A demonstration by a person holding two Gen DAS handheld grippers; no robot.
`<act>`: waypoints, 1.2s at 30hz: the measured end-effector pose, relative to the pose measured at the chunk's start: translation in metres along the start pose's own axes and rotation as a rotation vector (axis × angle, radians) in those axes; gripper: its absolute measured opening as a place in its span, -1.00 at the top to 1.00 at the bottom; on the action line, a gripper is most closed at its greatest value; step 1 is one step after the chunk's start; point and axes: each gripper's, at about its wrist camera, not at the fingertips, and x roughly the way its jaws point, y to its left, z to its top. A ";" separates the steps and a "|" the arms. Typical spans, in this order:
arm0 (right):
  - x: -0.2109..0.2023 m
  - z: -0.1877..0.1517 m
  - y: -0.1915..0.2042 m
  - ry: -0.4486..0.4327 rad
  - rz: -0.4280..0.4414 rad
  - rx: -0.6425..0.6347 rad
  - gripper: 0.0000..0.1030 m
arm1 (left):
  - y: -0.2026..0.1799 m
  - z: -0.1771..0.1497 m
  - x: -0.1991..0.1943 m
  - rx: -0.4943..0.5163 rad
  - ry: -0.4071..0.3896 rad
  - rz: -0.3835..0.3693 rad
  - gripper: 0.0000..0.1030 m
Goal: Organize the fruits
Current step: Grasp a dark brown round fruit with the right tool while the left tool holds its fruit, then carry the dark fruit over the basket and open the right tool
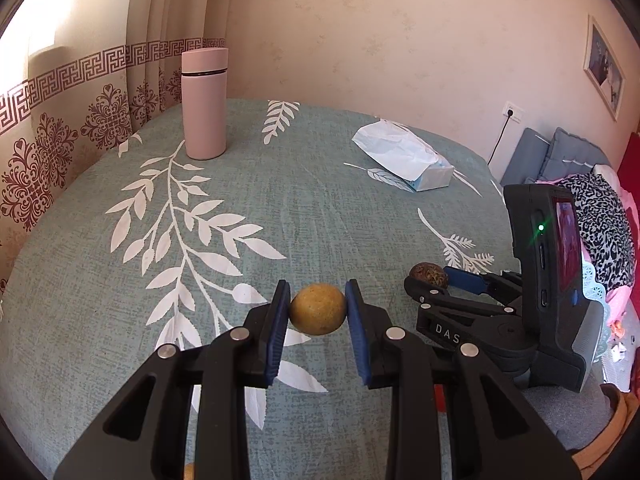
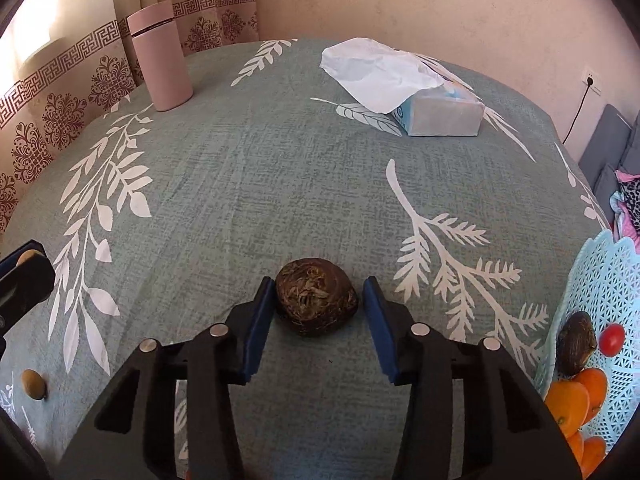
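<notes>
Left wrist view: the left gripper (image 1: 318,312), angled down over the tablecloth (image 1: 240,208), clamps a small yellow-brown fruit (image 1: 318,309).

Right wrist view: the right gripper (image 2: 320,304), tilted down, straddles a dark brown fruit (image 2: 316,296) on the cloth; its left pad seems to touch, the right stands just clear. A basket (image 2: 600,272) sits at the right edge.

left gripper (image 1: 318,310): black frame; blue fingers (image 1: 280,332); silver screws

At four o'clock of my right view, the basket (image 2: 600,280) and its oranges (image 2: 576,400) run off the edge; a small fruit (image 1: 189,472) is cropped at six o'clock in my left.
</notes>
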 end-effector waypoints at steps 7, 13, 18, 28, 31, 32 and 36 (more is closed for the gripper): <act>-0.023 -0.005 0.000 -0.043 0.014 0.014 0.19 | -0.002 -0.002 0.001 0.009 0.002 -0.001 0.44; -0.059 -0.006 -0.019 -0.108 0.020 0.066 0.19 | -0.005 -0.004 0.001 0.023 0.002 -0.006 0.44; -0.087 -0.012 -0.046 -0.152 0.003 0.128 0.19 | -0.006 -0.005 0.001 0.028 0.004 -0.007 0.44; -0.119 -0.040 -0.108 -0.189 -0.067 0.275 0.19 | -0.010 -0.007 0.002 0.040 0.009 -0.007 0.44; -0.122 -0.052 -0.126 -0.183 -0.092 0.325 0.19 | -0.010 -0.007 0.002 0.042 0.009 -0.006 0.44; -0.123 -0.056 -0.131 -0.180 -0.101 0.341 0.19 | -0.010 -0.008 0.002 0.042 0.010 -0.005 0.44; -0.120 -0.072 -0.151 -0.158 -0.115 0.402 0.19 | -0.011 -0.008 0.003 0.046 0.012 -0.003 0.44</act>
